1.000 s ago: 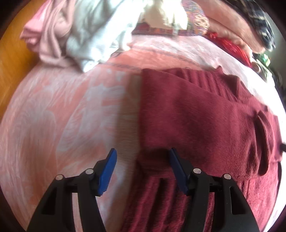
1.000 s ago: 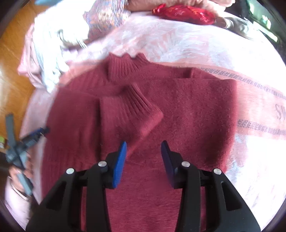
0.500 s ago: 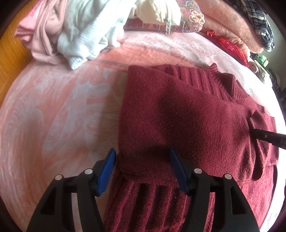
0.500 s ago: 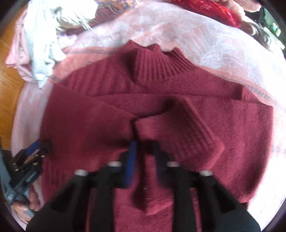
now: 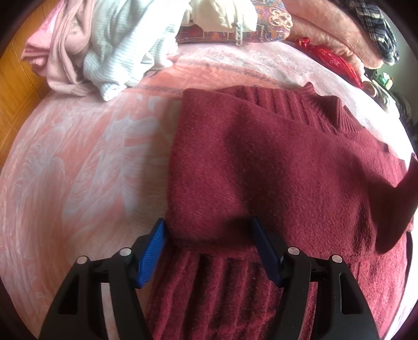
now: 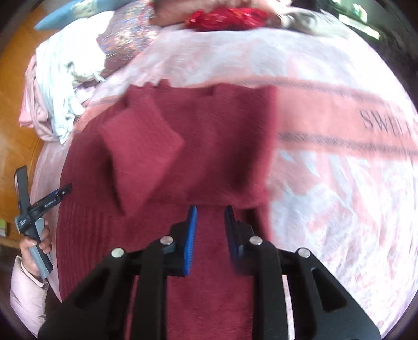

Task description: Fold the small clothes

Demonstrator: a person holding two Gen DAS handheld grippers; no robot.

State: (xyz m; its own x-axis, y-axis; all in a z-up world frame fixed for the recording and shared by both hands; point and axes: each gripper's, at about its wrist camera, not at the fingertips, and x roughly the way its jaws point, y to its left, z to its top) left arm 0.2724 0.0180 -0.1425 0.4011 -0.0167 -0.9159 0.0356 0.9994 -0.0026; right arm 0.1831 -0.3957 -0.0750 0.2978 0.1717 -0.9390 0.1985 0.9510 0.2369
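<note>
Right wrist view is motion-blurred; I cannot read the knit texture or the full word printed on the blanket (image 6: 326,167), which is cut off at the frame edge. The far side of the bed is crowded, and I cannot separate every item there.

Count: one maroon sweater (image 5: 274,162), lying flat on the pink blanket with both sleeves folded across its chest. One heap of pale clothes (image 5: 109,52) sits at the far left corner of the bed, partly over the edge. One red item (image 6: 224,15) lies along the far edge.

The left gripper (image 5: 209,251) has its jaws well apart, and they have just been opening further; they straddle the near left corner of the folded sleeve without pressing it. The right gripper (image 6: 210,235) has its jaws narrowly apart and has just been reopening; they sit over the sweater's lower body, with no cloth pinched between them. A hand (image 6: 34,243) holds the left tool at the sweater's left side.

Bare blanket lies left of the sweater in the left wrist view, and right of it in the right wrist view.
</note>
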